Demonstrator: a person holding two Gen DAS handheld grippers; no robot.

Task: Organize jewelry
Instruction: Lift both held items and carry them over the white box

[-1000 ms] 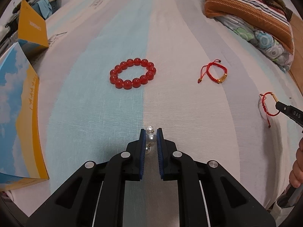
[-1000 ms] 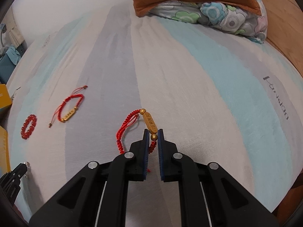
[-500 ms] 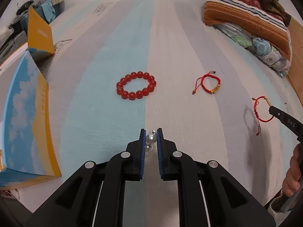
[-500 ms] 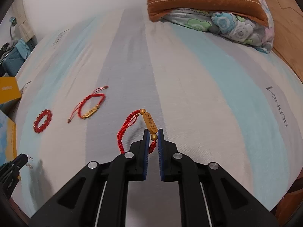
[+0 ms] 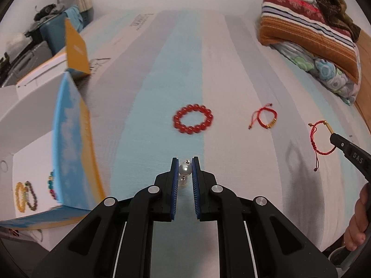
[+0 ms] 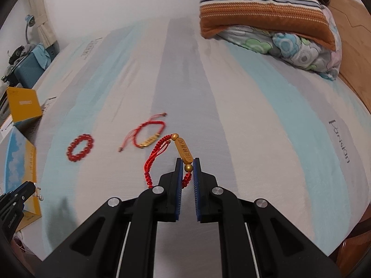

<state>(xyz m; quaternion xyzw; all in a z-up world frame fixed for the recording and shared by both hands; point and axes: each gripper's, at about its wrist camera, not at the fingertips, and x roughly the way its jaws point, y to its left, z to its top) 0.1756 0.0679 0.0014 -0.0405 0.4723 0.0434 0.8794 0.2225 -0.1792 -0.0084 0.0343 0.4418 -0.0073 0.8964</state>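
My left gripper [image 5: 185, 163] is shut on a pearl earring [image 5: 184, 169], held above the striped bed. My right gripper [image 6: 187, 163] is shut on a red cord bracelet [image 6: 157, 153] with a gold bar, which dangles off the bed; in the left wrist view the same red cord bracelet [image 5: 318, 136] hangs from the right gripper's fingers [image 5: 347, 149]. A red bead bracelet [image 5: 193, 119] [image 6: 80, 147] and a second red cord bracelet [image 5: 265, 118] [image 6: 148, 135] lie on the sheet. An open box [image 5: 69, 139] at the left holds several bead bracelets [image 5: 24, 195].
Striped and floral pillows [image 5: 310, 37] [image 6: 266, 16] are stacked at the far right. A wooden bed frame [image 6: 352, 46] borders the right side. An orange box flap [image 5: 75, 48] and a blue case [image 6: 30, 69] stand at the far left. A hand [image 5: 358, 222] grips the right tool.
Both grippers have risen off the bed with their pieces; the earring left the sheet. The bed jewelry looks farther off, and the box interior at the left has come into view.
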